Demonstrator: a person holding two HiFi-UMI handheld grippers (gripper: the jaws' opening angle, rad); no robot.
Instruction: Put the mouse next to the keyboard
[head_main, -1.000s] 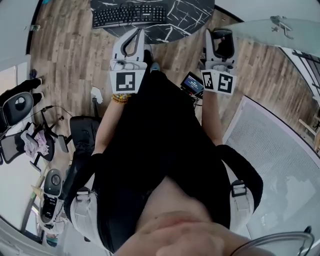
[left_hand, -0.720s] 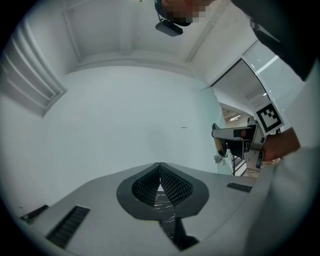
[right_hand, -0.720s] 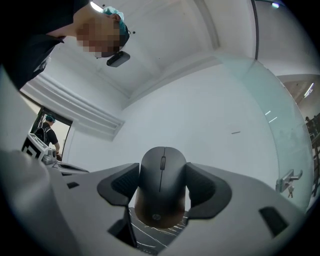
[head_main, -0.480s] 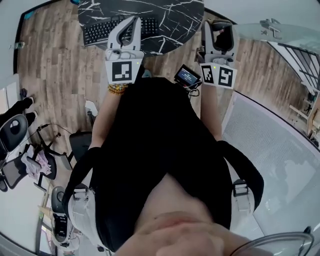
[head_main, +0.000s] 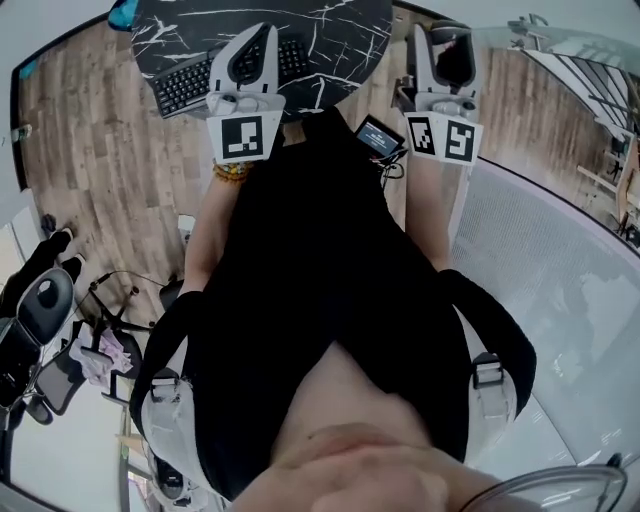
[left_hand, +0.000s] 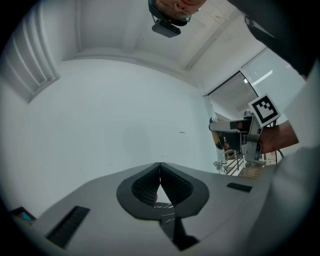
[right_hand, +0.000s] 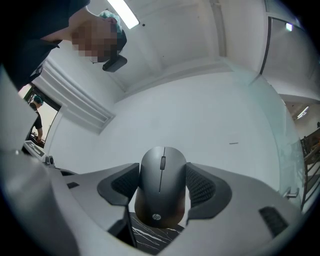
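My right tool grips the mouse between its jaws. My left tool is closed and empty, with the keyboard on the counter near its tip.

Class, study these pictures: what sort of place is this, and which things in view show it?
Probably an office-type workspace indoors: a keyboard lies on a round black marbled table, and an office chair stands on the wood-plank floor.

The left gripper covered the middle of the keyboard. The picture's top edge cut off the marble table.
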